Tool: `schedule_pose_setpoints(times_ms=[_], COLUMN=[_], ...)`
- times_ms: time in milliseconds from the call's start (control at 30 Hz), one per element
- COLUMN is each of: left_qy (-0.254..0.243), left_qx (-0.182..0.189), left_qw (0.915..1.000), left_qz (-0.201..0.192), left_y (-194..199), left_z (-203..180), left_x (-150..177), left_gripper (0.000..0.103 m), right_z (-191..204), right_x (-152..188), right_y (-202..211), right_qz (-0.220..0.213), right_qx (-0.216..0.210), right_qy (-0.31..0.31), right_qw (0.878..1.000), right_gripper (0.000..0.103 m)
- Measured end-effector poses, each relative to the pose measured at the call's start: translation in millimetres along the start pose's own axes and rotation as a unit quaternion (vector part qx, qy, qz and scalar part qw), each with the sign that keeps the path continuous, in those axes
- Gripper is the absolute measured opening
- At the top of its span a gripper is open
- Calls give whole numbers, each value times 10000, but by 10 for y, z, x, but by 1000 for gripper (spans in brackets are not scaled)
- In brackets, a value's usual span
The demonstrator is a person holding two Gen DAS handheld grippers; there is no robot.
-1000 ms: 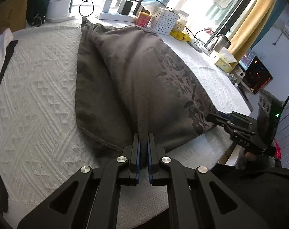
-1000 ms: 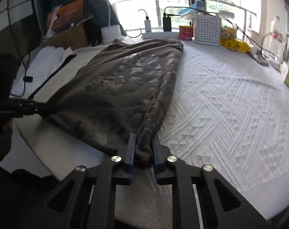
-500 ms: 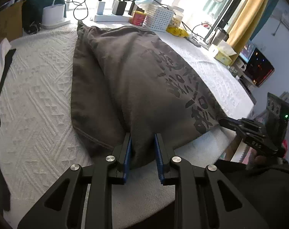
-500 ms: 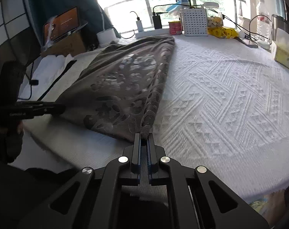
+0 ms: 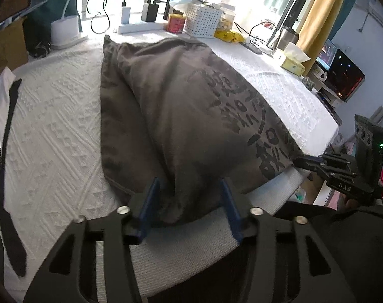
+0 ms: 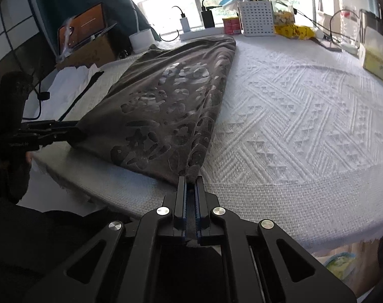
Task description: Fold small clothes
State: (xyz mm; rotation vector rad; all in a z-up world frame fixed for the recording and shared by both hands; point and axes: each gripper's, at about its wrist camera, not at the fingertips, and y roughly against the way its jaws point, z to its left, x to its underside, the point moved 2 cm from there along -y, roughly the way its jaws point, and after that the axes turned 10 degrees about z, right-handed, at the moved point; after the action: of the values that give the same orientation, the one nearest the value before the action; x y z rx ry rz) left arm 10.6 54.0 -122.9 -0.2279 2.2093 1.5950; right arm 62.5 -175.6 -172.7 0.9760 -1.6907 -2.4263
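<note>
A dark grey T-shirt [image 5: 181, 116] with a dark printed pattern lies folded lengthwise on the white textured table cover [image 5: 52, 126], reaching from the back clutter to the near edge. My left gripper [image 5: 188, 189] is open, its blue pads on either side of the shirt's near left corner, which lies loose between them. My right gripper [image 6: 190, 180] is shut on the shirt's near right corner [image 6: 192, 169] at the table's front edge. The shirt also shows in the right wrist view [image 6: 171, 106]. Each gripper shows in the other's view, the right [image 5: 302, 162] and the left [image 6: 75, 132].
At the back stand a white perforated basket [image 5: 204, 22], a red tin [image 5: 176, 22], a power strip with chargers [image 5: 138, 26] and a yellow tissue box [image 5: 292, 64]. A white garment with a black strap [image 5: 6, 116] lies at the left. A cardboard box [image 6: 90, 53] is behind.
My left gripper has opened and let go of the shirt's near left corner. My right gripper has closed tighter on the right corner and drawn back to the table's front edge.
</note>
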Motion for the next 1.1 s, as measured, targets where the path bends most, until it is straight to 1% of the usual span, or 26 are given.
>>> schedule_pose_setpoints(times_ms=[100,167,200,233,300,400,533,633,733,867,1000,1100], left_qy=[22,87,143,172,216,269,63,-51,-60,-216,-282,-382], left_qx=[-128,-202,-272,-316,-427,-526,-822,-832,-893,-1059,-1085,-1189], left_qw=[9998,9995,9991,9988,9980,9970,9948,9934,9932,9915,9911,9895], left_qz=[-133,-233,-296,-327,-418,-508,-600,-788,-745,-720,-722,-724], left_y=[85,114,123,123,118,101,71,44,-49,-193,-303,-383], left_z=[52,81,120,135,170,216,235,287,357,420,505,559], left_x=[-64,-105,-154,-173,-265,-411,-608,-787,-945,-1165,-1370,-1527], left_gripper=[51,51,51,51,51,51,51,51,51,51,51,51], right_z=[-15,-26,-37,-48,-81,-149,-239,-303,-374,-446,-539,-596], right_x=[-1,-13,-33,-48,-107,-241,-437,-617,-794,-1031,-1284,-1439], right_y=[76,129,168,197,236,206,143,88,14,-93,-235,-315], right_qz=[20,-8,-70,-133,-242,-325,-426,-498,-530,-571,-596,-625], right_qx=[-74,-20,23,37,44,84,113,133,157,153,110,88], right_qy=[25,23,19,16,-13,-43,-84,-80,-78,-39,-32,-30], right_qw=[10000,10000,10000,9999,9997,9994,9990,9986,9984,9982,9982,9980], right_gripper=[6,11,21,34,43,43,43,43,43,43,43,43])
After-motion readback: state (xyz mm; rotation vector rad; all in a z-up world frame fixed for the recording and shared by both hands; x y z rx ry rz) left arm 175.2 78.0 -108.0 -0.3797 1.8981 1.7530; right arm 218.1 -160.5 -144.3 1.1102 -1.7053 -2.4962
